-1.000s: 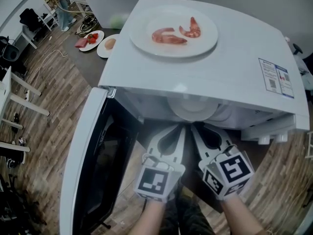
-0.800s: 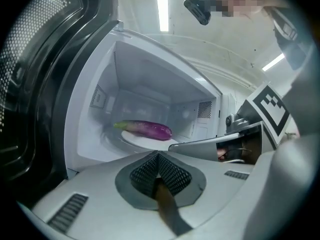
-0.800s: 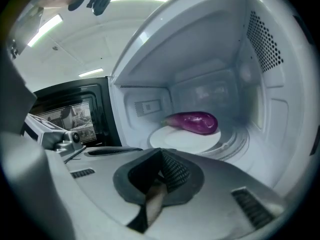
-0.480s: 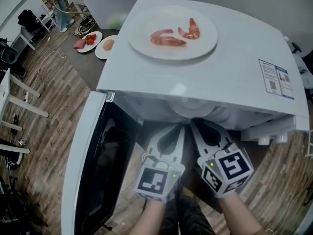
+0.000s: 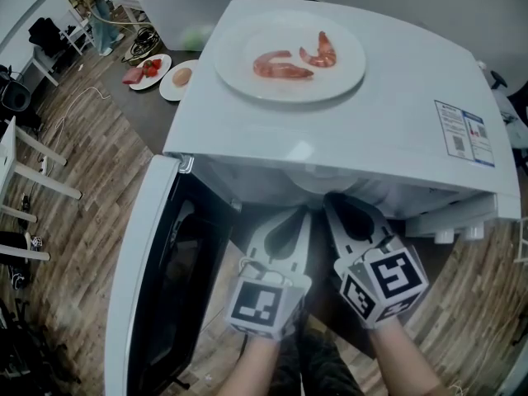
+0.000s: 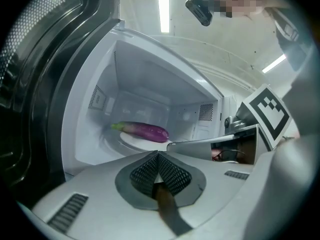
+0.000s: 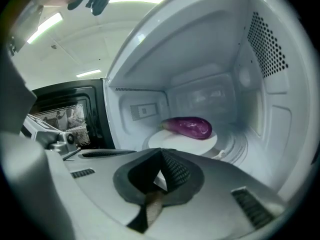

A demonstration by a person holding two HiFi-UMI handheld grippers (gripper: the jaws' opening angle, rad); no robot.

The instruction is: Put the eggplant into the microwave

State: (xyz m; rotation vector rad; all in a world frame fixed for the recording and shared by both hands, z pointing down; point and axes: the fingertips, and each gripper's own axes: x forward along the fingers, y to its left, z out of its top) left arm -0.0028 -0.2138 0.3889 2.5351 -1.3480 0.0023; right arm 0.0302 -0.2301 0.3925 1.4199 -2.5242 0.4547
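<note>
Far to the left in the head view, two small plates of food sit on a dark table above a wooden floor. Next comes the microwave door, swung wide open to the left with its dark window facing the opening. The white microwave fills the middle. On its top stands a large white plate carrying two pink shrimp.

Just in front of the open cavity, the left gripper points inward with its jaws pressed together at the tips and nothing held between them. Beyond those tips, the eggplant lies on its side on a round white dish on the cavity floor. Its green stem end points toward the left wall, and it is clear of both grippers.

Close beside the left one, the right gripper also faces into the cavity. Its jaws are fully closed and empty, and the purple eggplant rests on the dish well past them. At the right edge of the microwave's top is a printed sticker.
</note>
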